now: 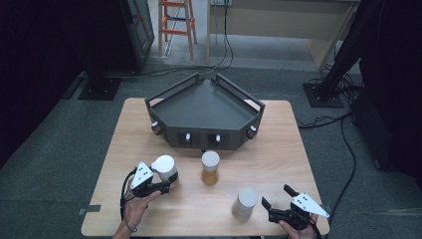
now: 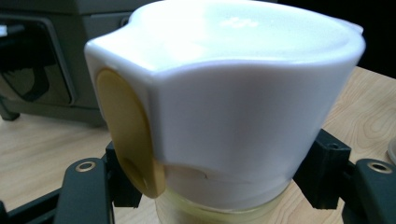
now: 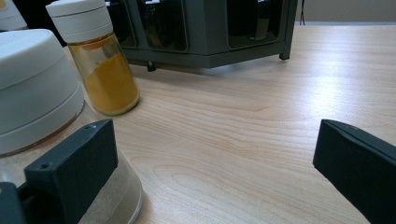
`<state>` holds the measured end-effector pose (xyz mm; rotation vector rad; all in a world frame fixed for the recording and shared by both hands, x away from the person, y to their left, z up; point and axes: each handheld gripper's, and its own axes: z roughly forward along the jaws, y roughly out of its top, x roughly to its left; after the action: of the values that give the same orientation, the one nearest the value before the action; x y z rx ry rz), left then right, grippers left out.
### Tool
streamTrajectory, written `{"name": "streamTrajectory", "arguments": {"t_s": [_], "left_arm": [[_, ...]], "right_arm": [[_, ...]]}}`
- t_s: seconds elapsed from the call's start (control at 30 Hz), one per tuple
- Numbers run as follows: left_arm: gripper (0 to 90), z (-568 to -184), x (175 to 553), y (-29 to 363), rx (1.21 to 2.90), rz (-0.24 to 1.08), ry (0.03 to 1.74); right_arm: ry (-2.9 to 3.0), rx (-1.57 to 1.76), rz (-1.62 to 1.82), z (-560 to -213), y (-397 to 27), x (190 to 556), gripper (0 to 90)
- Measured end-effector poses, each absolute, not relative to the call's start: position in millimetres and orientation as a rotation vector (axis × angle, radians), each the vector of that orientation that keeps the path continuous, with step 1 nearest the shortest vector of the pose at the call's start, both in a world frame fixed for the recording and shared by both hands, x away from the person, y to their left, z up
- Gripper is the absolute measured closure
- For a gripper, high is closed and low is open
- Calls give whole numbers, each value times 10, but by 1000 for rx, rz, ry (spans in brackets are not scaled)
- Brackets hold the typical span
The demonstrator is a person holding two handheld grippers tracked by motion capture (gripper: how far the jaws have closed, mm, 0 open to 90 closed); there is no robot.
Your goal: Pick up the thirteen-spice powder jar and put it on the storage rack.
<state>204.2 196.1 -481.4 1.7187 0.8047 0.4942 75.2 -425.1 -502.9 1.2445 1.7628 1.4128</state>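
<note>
I am seated at a pale wooden table [image 1: 149, 209], a hand-held gripper in each hand. At the far side sits the largest object, a dark grey corner-shaped spice rack [image 1: 204, 107] with a raised rail and a row of openings along its front face, turned toward me so jars can go in from my side. Between the rack and me stand three spice jars, spread well apart, which I judge leaves room for my jaws around each.

At the left is a jar with a white flip-top cap [image 2: 233, 93]; a yellowish tab shows on the cap's side and pale contents below. In the middle, just before the rack, stands a jar of orange-yellow powder [image 1: 210, 168] with a white lid. At the right, a pale-lidded jar [image 1: 245, 203] of light powder stands just beside my right gripper [image 1: 278, 198].

My left gripper [image 1: 166, 185] is closed around the white-capped jar, its black pads [image 2: 322, 168] pressing either side just under the cap, low enough, I judge, to lift it upright.

My right gripper's jaws stand wide apart, holding nothing, with bare table between them.
</note>
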Motion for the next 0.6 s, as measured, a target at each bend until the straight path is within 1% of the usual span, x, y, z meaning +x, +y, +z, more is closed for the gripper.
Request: {"name": "streamTrajectory", "arguments": {"t_s": [0.6], "left_arm": [[302,-4499,2208,1889,1737,478,784]], "right_arm": [[1766,1242,1412,-5030,-4256,756,0]]}}
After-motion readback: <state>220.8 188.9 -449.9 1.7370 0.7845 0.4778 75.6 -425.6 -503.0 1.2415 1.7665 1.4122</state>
